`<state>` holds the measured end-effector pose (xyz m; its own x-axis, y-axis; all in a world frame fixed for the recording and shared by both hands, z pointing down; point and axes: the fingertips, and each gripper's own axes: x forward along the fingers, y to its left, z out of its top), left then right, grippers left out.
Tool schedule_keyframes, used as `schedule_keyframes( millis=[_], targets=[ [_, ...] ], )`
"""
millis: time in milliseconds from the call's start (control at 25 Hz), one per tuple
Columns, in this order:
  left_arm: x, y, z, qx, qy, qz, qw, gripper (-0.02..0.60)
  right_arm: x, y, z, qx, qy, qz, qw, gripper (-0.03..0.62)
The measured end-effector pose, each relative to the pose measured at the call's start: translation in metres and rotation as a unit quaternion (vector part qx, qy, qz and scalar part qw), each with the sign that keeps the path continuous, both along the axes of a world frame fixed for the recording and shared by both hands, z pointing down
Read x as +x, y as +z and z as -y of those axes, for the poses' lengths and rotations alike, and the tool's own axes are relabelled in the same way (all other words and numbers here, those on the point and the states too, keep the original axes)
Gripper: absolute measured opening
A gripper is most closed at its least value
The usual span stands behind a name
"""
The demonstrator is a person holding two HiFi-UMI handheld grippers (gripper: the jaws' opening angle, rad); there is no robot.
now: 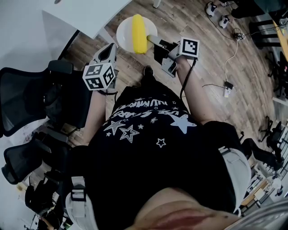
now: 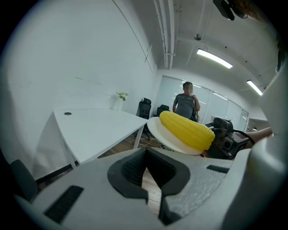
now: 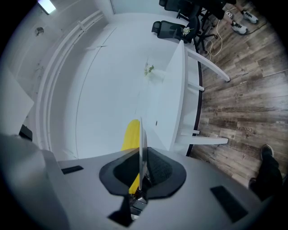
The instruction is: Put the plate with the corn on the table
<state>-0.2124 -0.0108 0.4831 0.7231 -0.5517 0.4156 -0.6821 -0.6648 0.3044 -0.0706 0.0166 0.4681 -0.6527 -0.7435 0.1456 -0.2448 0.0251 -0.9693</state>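
Note:
A white plate [image 1: 126,31] carrying a yellow corn cob [image 1: 138,32] hangs above the wooden floor, just off the corner of the white table [image 1: 85,15]. My right gripper [image 1: 155,42] is shut on the plate's near rim. In the right gripper view the plate [image 3: 142,148] stands edge-on between the pads, with the corn [image 3: 131,137] behind it. My left gripper [image 1: 109,50] sits left of the plate, apart from it, shut and empty. In the left gripper view the corn [image 2: 186,130] and plate [image 2: 168,139] float ahead right, with the table [image 2: 96,128] at the left.
Black office chairs [image 1: 27,96] crowd the left side beside the person's legs. Cables and a power adapter [image 1: 228,87] trail over the floor at the right, with shoes [image 1: 217,13] farther back. A person [image 2: 185,105] stands in the distance. A small plant [image 2: 119,96] sits on the table.

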Motion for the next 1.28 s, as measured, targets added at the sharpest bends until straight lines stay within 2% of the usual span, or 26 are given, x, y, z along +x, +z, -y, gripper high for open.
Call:
schedule_keyframes(
  millis=[480, 760, 1280],
  targets=[
    [0.054, -0.003, 0.057, 0.01, -0.016, 0.01, 0.9998, 0.005, 0.061, 0.001, 0.06, 0.005, -0.008, 0.01, 1.0, 0.031],
    [0.104, -0.008, 0.095, 0.015, -0.037, 0.014, 0.9991, 0.005, 0.116, 0.001, 0.102, 0.003, -0.023, 0.009, 1.0, 0.032],
    [0.107, -0.008, 0.103, 0.027, -0.032, 0.019, 0.9989, 0.005, 0.13, 0.01, 0.108, 0.01, -0.004, 0.002, 1.0, 0.032]
  ],
)
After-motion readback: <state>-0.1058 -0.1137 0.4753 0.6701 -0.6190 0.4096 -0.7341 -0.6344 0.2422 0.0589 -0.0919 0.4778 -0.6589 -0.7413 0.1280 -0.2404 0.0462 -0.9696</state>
